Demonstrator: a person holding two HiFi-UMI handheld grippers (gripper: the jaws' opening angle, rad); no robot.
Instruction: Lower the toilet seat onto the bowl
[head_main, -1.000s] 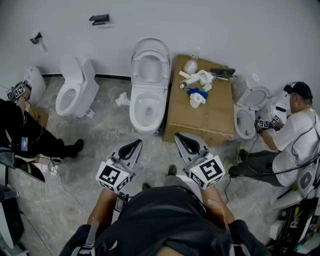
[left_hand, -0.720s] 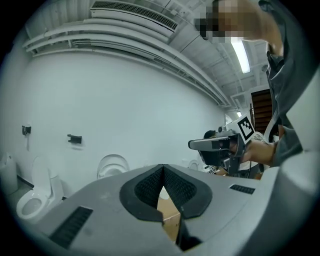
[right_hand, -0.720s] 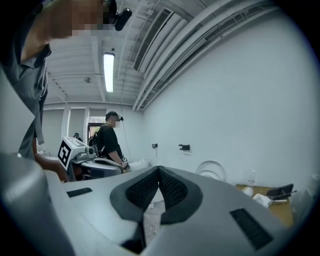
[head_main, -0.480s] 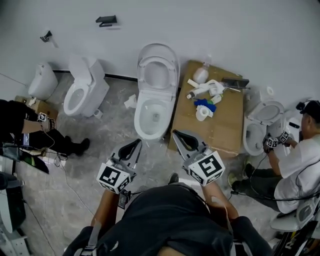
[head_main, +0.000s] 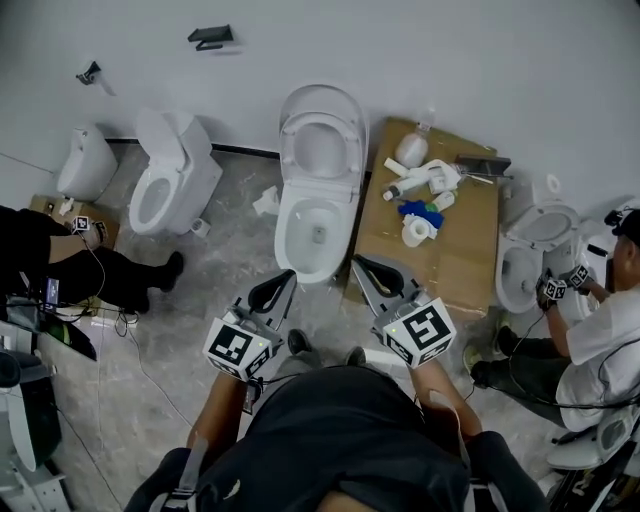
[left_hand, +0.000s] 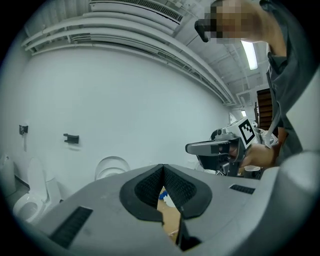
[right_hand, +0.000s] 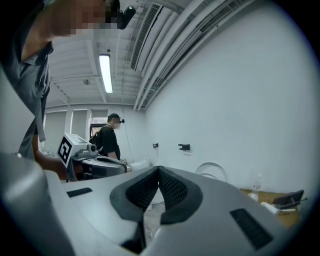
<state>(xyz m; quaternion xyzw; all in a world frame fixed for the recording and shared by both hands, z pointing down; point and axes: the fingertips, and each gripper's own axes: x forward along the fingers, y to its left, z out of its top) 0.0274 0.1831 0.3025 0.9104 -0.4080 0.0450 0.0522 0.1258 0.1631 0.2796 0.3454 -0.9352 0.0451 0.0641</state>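
Observation:
In the head view the white toilet stands against the wall, its seat raised upright with the lid behind it and the bowl open below. My left gripper is shut and empty, a short way in front of the bowl's front left. The right gripper is also shut and empty, just off the bowl's front right, by the cardboard. In the left gripper view the pads meet at the tip, and the raised seat shows beyond. The right gripper view shows the same seat past closed pads.
A flat cardboard box with bottles and paper rolls lies right of the toilet. A second toilet stands at the left, a third at the right. People with grippers crouch at the left and right edges.
Both grippers have moved forward toward the toilet, which now sits closer and more centred in the head view. Their jaws have stayed shut.

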